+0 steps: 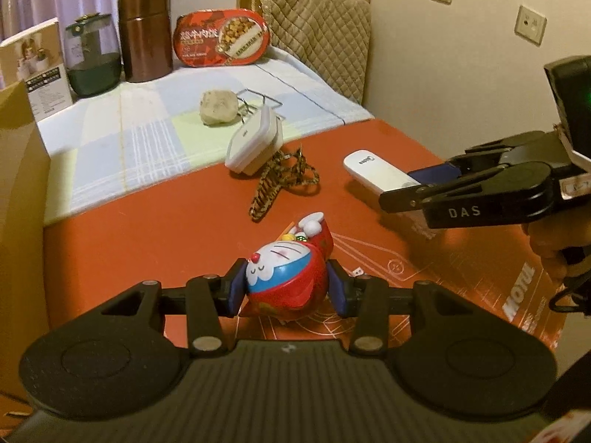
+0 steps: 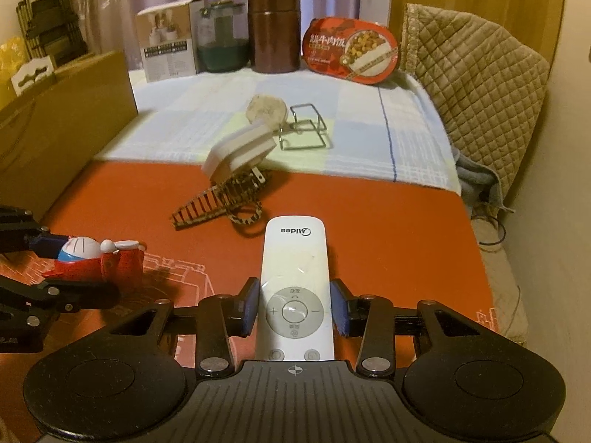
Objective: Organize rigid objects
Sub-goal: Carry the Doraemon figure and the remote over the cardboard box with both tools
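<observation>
Left gripper [image 1: 287, 288] clamps toy [image 1: 286, 280] btwn its 2 pads, above red mat [image 1: 147, 243]. Right gripper [image 2: 294, 310] pinches remote [image 2: 294, 277], which pokes fwd.

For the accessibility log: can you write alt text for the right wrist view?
The right gripper holds a white remote between its fingers above a red mat. At the left edge, the left gripper holds a blue-and-red cartoon cat toy; a white adapter and containers sit behind.

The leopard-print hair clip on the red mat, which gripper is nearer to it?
Left, narrowly. The hair clip lies just beyond the left gripper and its toy; the right gripper sits off to the side holding the remote.
</observation>
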`<state>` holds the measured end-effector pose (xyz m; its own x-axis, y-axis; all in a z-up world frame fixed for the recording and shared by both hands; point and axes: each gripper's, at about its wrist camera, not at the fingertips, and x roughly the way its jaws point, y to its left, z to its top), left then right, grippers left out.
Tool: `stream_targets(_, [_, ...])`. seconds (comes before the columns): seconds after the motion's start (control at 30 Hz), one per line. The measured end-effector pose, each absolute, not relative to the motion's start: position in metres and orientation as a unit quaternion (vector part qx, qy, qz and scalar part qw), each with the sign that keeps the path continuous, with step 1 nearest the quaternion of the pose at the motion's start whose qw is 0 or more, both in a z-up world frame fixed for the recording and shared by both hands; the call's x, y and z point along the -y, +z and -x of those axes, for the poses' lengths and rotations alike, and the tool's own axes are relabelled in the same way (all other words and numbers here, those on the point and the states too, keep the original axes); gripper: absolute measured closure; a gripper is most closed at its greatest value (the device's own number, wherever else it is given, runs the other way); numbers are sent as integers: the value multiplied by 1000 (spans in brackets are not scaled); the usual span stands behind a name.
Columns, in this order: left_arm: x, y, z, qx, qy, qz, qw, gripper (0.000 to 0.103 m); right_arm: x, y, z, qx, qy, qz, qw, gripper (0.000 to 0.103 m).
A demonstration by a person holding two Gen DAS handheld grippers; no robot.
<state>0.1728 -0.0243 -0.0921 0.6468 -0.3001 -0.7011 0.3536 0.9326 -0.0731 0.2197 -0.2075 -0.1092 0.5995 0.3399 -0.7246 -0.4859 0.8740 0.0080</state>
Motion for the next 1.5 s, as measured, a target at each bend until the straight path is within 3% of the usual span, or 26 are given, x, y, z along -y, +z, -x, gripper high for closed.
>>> stream_targets(0.73, [-53,27,-104,-327,-81,19,941,63,143,30,-153,-325,293,46,898,66])
stream_targets(1.07, [-131,60,-76,-312,-7,16,950,63,61,47,-121,-312,357,65,878,66])
stream_targets(1.5, [-235,63,-78,-318,75,6,945,63,-56,35,-129,-327,413,95,845,66])
